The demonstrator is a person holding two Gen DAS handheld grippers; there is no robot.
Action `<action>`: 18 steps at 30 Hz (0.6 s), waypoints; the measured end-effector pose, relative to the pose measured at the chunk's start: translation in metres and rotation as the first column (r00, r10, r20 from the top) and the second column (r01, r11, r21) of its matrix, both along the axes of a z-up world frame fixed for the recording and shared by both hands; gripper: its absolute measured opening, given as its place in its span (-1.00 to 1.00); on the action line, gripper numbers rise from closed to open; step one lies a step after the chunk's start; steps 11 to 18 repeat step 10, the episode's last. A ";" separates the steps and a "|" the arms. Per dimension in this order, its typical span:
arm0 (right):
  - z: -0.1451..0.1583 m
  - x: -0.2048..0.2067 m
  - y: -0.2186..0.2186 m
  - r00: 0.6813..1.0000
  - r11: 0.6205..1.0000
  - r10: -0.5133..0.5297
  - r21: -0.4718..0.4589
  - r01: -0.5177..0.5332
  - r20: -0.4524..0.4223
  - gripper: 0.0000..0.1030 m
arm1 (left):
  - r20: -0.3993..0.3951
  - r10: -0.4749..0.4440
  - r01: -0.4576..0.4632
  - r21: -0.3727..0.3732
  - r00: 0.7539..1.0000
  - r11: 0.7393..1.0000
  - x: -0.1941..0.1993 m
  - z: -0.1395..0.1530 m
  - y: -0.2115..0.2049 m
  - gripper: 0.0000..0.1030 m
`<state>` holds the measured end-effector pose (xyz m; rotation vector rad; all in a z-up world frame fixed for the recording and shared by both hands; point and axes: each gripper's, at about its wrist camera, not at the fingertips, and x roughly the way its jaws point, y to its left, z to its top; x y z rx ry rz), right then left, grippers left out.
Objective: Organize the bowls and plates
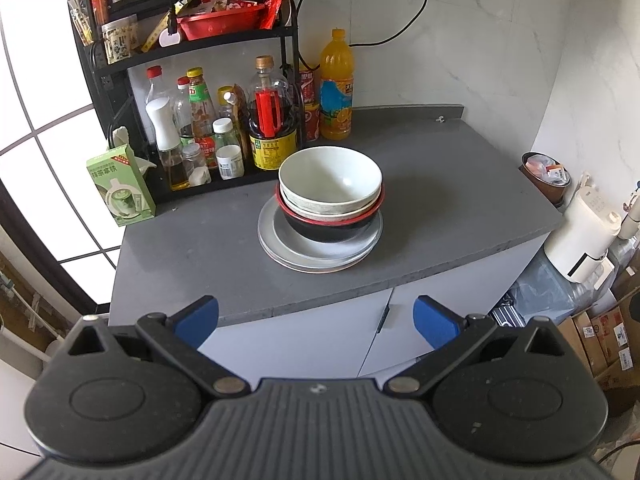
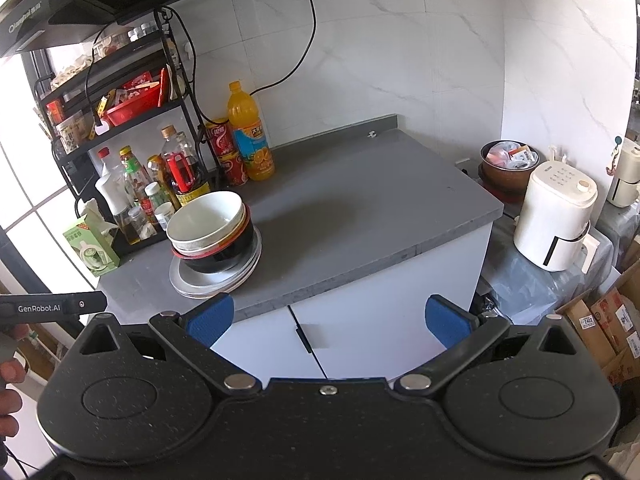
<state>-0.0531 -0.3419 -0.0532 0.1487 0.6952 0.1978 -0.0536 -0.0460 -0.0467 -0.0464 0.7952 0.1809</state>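
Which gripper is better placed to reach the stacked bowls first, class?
Probably left: the left gripper faces the white bowl squarely, while from the right gripper, also open, the stack sits off to its left.

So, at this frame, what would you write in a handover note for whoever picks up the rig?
Left hand-held gripper: open, empty, held back short of the counter.
Right hand-held gripper: open, empty, also off the counter edge.
Dishes: white bowl nested on a second pale bowl, inside the red-rimmed black bowl, all sitting on the stacked plates near the condiment rack.
Done: everything is in one stack.
Left: nothing visibly loose; confirm the stack's final spot.
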 end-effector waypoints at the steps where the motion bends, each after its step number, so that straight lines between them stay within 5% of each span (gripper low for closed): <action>1: 0.000 0.000 -0.001 1.000 1.000 -0.001 0.002 0.001 -0.001 1.00 | 0.000 0.001 -0.001 0.001 1.000 1.000 0.000 0.000 0.000 0.99; 18: -0.003 0.001 -0.005 1.000 1.000 -0.004 0.013 0.004 -0.004 1.00 | -0.007 0.001 -0.001 0.007 1.000 1.000 0.000 -0.001 0.000 0.99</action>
